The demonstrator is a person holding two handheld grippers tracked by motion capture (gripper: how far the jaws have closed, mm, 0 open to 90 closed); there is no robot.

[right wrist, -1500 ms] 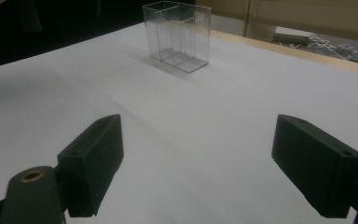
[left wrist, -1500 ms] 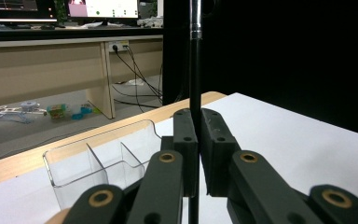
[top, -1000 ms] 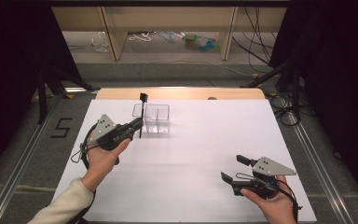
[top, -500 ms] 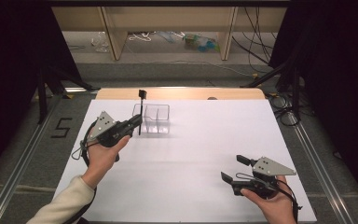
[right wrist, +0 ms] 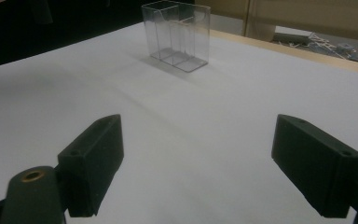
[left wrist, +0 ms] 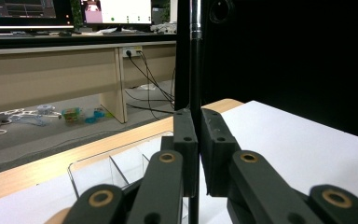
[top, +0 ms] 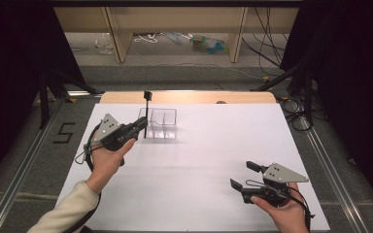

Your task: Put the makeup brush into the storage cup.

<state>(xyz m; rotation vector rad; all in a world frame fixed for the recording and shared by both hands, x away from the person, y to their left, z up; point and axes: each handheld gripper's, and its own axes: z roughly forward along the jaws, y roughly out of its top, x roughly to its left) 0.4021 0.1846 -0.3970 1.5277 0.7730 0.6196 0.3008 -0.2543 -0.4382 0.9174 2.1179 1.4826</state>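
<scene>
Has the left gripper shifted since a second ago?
No. The left gripper holds the black rod at the same spot beside the clear box.

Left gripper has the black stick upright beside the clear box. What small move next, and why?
Probably carry the left gripper a little toward the clear divided box, since the black stick is clamped upright just outside its near-left wall, not yet over a compartment.

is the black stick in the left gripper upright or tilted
Upright. The left hand-held gripper clamps the black stick, which runs straight up between its jaws beside the clear box.
</scene>
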